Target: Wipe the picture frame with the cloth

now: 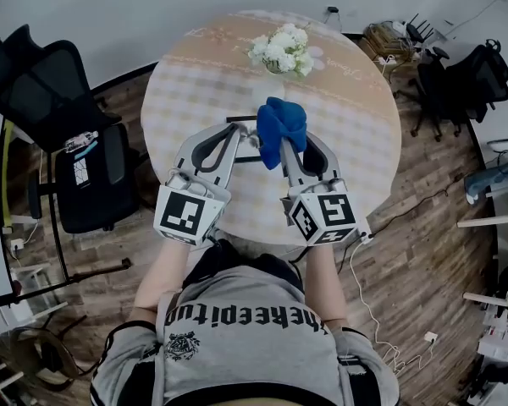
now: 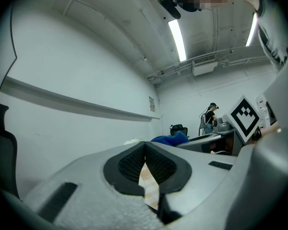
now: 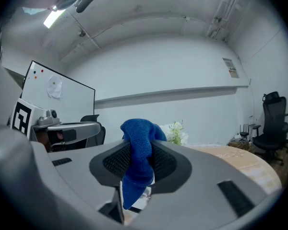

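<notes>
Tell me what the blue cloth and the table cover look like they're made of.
Cloth: soft textile, likely microfibre or terry; matte, fuzzy nap, bunches into limp folds.
Table cover: thin checked sheet with a beige band, lying flat and matte; woven fabric or vinyl, the pictures cannot settle which.

flowers [image 1: 281, 51] behind picture frame [image 1: 248, 142], both on table [image 1: 195, 83]

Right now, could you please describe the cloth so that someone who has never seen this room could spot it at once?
Find the round table in the middle of the room, then the white flowers near its far edge. Just on the person's side of them, the cloth is bunched up and pinched in the right gripper. It is the only bright blue thing on the pale table.
</notes>
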`<state>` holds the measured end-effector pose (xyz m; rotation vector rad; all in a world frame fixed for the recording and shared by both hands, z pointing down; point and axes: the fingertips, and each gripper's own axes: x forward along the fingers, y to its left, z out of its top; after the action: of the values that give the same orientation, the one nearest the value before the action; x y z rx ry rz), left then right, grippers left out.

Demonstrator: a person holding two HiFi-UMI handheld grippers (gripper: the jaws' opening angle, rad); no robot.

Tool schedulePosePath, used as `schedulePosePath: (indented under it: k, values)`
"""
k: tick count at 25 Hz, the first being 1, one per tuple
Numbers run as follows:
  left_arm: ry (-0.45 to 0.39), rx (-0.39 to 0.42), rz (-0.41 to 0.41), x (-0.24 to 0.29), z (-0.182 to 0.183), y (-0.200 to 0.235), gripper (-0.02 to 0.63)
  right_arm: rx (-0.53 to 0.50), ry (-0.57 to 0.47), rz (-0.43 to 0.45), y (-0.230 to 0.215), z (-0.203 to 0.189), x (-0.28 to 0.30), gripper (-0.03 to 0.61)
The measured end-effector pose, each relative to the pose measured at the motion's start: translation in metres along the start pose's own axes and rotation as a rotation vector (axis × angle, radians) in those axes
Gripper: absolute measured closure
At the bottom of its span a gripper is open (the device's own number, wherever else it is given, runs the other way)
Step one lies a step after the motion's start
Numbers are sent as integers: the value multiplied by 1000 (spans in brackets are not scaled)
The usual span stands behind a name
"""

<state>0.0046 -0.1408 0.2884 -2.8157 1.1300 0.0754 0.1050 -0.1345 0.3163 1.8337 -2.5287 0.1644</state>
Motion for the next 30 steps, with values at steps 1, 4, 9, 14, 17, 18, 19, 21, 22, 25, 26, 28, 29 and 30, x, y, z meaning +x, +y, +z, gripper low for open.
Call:
schedulePosePath:
  k: [1,4,9,14,17,18,19,21,22,25,26,28,29,30]
  values:
    - [2,-10,14,-1,2,-3,597,-2,-4,10,0,2,-2,472]
    - [-17,10,43,-6,7,-11,597,-12,-10,45,0,7,-11,472]
    - [-28,12,118,-16,18,-35,597,-41,-16,105,-6,17,-36,472]
    - [-39,26,178,-32,25,-67,597,-43,-24,152,-11,18,-65,471]
    - [-38,37,216,-40,28,-83,597,-44,-26,184,-13,17,-81,471]
    - [-38,40,227,-43,29,-88,597,-44,-28,194,-14,17,-87,471]
    - [-38,41,236,-47,30,-94,597,-44,-29,203,-13,17,-92,471]
    - [-37,44,250,-54,30,-104,597,-44,-32,222,-11,16,-102,471]
    - [-36,46,258,-57,30,-109,597,-44,-33,231,-10,15,-106,471]
    - [-30,52,278,-66,32,-121,597,-44,-34,251,-9,13,-119,471]
    - [-29,53,283,-68,33,-124,597,-43,-34,256,-8,13,-123,471]
    - [-28,55,291,-71,35,-130,597,-42,-35,261,-9,12,-130,471]
    - [-29,58,295,-72,36,-133,597,-41,-36,262,-10,12,-133,471]
    - [-30,61,297,-74,38,-135,597,-40,-38,262,-11,13,-136,471]
